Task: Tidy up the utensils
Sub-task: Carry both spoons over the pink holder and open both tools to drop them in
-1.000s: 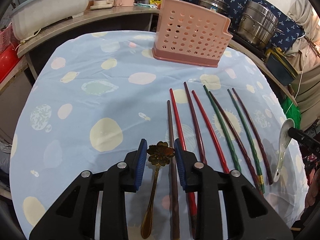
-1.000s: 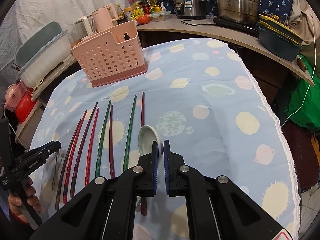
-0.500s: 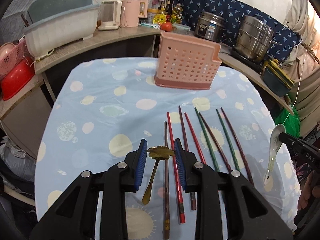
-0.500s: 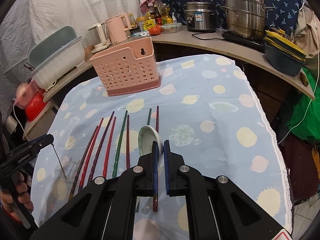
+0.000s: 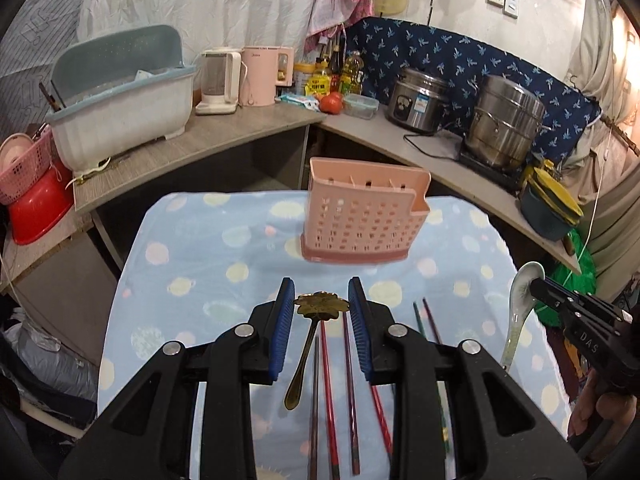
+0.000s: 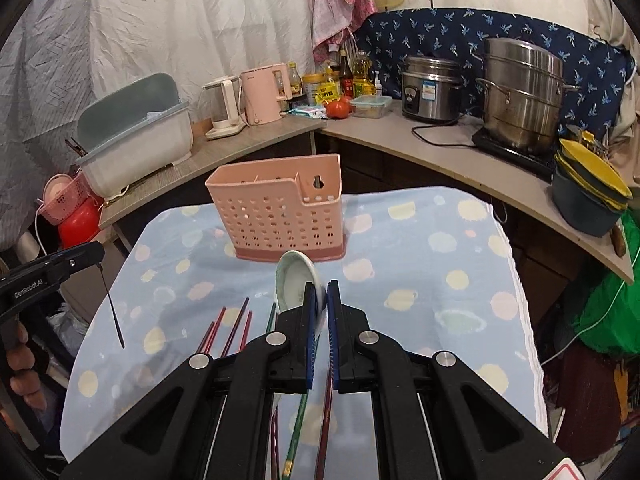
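My left claw (image 5: 320,306) grips one gold spoon (image 5: 308,340) by its flower-shaped bowl, the blue pads pressed to the petals on both sides and the handle hanging free above the cloth. My right claw (image 6: 321,296) is clenched on one white ceramic spoon (image 6: 294,280), its bowl standing up at 11 o'clock from the pads; the left camera shows the same spoon at 3 o'clock, dangling clear of the worktop (image 5: 192,264).

One pink holder (image 5: 362,216) stands upright at 12 o'clock on the far half of the worktop, well apart from both spoons. Its perforated front faces me, and dividers show along its open top; I cannot tell how many compartments it has.

Chopsticks (image 5: 326,396) lie on the spotted blue cloth at 6 o'clock, below my left claw. Four run between and under its fingers: one brown, two red and one dark maroon. Two more tips, one green and one maroon, show just right of the claw at 4 o'clock. The rest are hidden by the claw bodies, so I cannot give a full count.

On the counter behind stand two kettles (image 5: 240,80), one white and one pink, and two steel pots (image 5: 504,128).
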